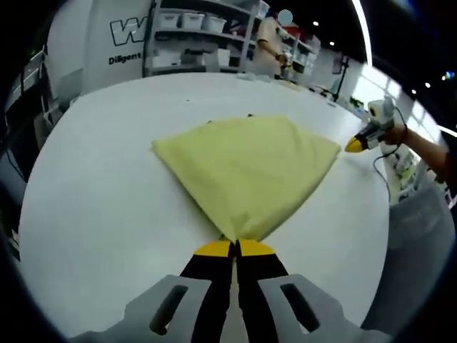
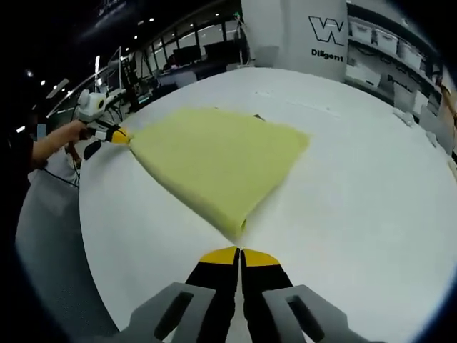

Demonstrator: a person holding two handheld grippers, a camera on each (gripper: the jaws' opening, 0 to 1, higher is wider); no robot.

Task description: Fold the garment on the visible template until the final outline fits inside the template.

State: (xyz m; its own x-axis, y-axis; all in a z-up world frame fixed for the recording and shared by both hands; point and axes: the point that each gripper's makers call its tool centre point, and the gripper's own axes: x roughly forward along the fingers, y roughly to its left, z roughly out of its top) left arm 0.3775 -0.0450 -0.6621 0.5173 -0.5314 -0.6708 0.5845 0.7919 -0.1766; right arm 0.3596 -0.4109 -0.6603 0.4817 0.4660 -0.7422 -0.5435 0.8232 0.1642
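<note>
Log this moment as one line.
left hand-held gripper: shut on yellow garment corner | right hand-held gripper: shut on opposite corner | white table

You see the garment (image 1: 246, 171) as a pale yellow cloth, folded flat into a smooth, roughly four-cornered shape at the centre of the left gripper view, lying on the white tabletop (image 1: 93, 214). One corner points down toward the bottom centre of that frame. In the right gripper view the garment (image 2: 214, 161) sits centre-left, its lower corner slightly lifted, with a dark sliver showing at its top edge.
</note>
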